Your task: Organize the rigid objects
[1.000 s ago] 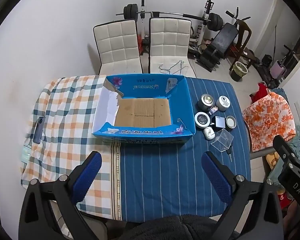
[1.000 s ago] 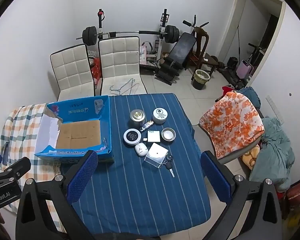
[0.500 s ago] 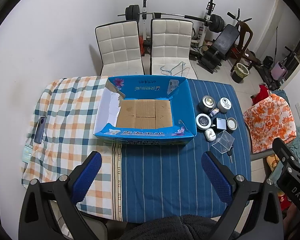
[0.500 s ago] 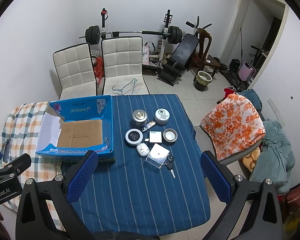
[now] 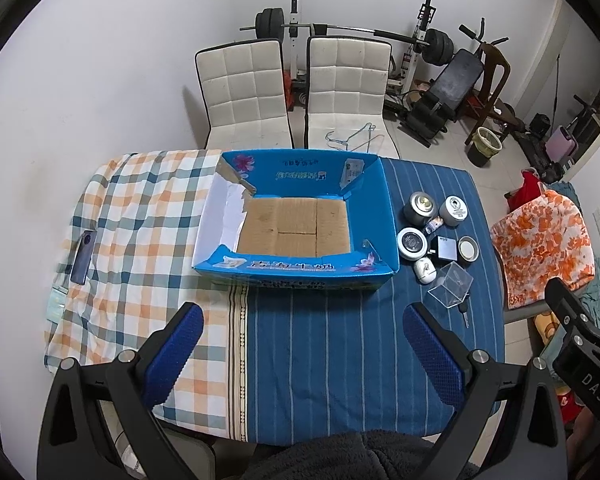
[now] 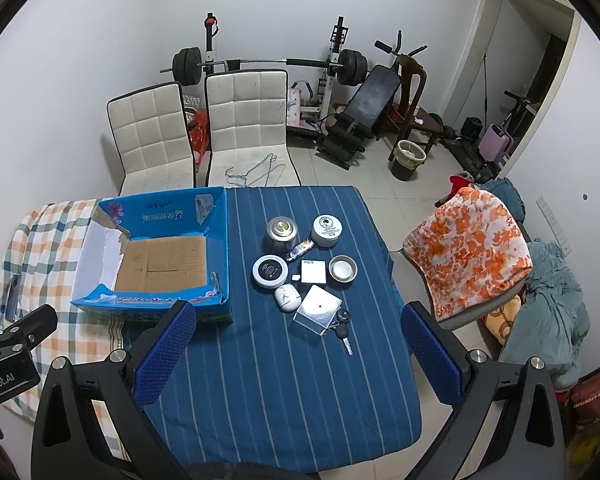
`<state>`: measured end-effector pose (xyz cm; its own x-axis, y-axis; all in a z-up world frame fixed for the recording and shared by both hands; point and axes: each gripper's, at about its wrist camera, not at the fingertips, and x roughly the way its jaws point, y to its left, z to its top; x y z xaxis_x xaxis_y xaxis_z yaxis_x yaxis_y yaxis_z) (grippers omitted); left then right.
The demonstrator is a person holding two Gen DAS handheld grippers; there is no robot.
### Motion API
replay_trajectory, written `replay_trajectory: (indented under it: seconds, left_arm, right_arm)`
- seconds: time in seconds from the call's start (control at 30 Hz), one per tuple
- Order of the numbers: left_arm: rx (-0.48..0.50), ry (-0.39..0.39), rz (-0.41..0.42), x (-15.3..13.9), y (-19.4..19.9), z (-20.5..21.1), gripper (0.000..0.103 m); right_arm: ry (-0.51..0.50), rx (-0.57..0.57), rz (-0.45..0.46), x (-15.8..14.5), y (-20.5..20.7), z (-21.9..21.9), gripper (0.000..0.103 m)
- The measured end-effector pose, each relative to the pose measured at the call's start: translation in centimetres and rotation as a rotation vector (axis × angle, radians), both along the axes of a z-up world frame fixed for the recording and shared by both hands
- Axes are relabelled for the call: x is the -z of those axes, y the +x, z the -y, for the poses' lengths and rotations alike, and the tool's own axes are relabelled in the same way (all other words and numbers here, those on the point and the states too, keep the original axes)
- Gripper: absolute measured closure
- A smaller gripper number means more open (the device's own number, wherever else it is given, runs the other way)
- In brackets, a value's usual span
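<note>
Left gripper [image 5: 300, 344]: spread wide, holding nothing, up high over the worktop [image 5: 340, 360].
Right gripper [image 6: 296, 340]: spread wide too, nothing in it.
Box [image 6: 156, 256]: one blue cardboard box, open, nothing inside. It is light and may slide if bumped.
Where the things are: in a small bunch on the blue striped cloth, just right of the box.
Round tins: two tall ones, a silver tin [image 6: 282, 232] and a white tin [image 6: 326, 231]. Hard and smooth, so they may slip. Hold them across the sides.
Flat round case [image 6: 270, 271]: one, black top. Hold by its rim.
Small metal dish [image 6: 343, 269]: one, light.
White square charger [image 6: 313, 271]: one, hard, flat sides make it easy to pinch.
White earbud case [image 6: 287, 297]: one, smooth and rounded, slippery.
Clear plastic box [image 6: 318, 309]: one, thin, could crack if squeezed hard.
Car key [image 6: 343, 334]: one, touching the clear box.
Small tube [image 6: 300, 249]: one, between the tins; too small to tell what it is.
</note>
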<state>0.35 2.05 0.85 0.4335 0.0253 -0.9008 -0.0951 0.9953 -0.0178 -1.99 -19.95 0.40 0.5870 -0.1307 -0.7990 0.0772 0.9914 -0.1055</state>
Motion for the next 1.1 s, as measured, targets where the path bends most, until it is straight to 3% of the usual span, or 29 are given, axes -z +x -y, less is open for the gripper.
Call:
replay_trajectory:
  seconds: [1.1]
  left_arm:
    - [-0.017, 0.0, 0.01, -0.2, -0.4, -0.4, 0.001]
  right_arm:
    - [0.005, -0.009, 0.008, -0.4, -0.4, -0.7, 0.0]
